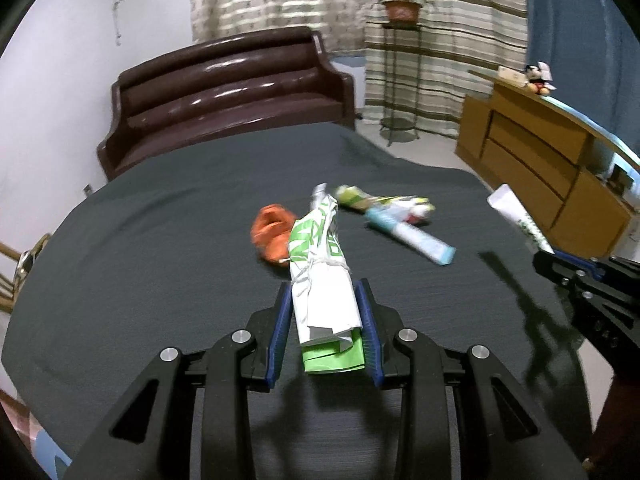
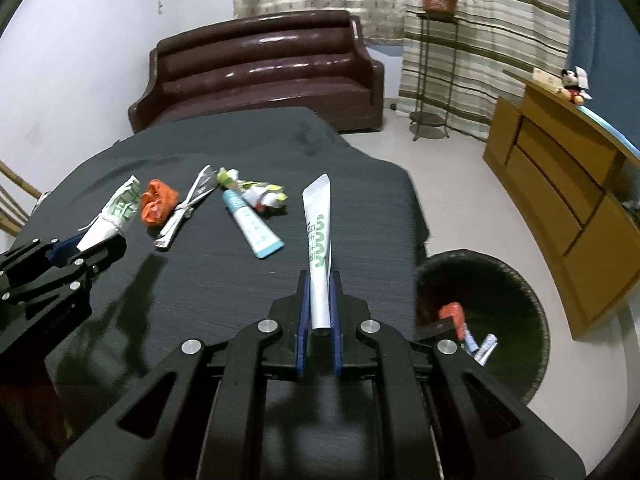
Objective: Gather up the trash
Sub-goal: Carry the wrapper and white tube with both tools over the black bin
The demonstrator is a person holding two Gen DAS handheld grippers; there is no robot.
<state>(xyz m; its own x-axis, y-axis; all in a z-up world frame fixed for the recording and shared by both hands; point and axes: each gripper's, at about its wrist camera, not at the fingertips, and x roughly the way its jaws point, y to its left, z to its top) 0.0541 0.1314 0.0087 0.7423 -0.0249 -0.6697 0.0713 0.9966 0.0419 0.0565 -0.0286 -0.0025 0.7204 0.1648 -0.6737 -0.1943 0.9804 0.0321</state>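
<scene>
My left gripper (image 1: 323,292) is shut on a green and white paper wrapper (image 1: 320,268) tied with string, held above the dark table (image 1: 160,248). My right gripper (image 2: 320,280) is shut on a white toothpaste tube (image 2: 319,240) with green print, held above the table's right part. On the table lie an orange crumpled wrapper (image 2: 157,202), a silver wrapper (image 2: 186,210), a blue and white tube (image 2: 252,228) and a crumpled green and white wrapper (image 2: 260,194). The right gripper with its tube (image 1: 520,220) shows at the right of the left wrist view.
A black round trash bin (image 2: 520,308) stands on the floor to the right of the table, with some trash inside. A brown sofa (image 2: 260,68) is behind the table. A wooden cabinet (image 2: 560,200) and a plant stand (image 2: 434,60) are at the right.
</scene>
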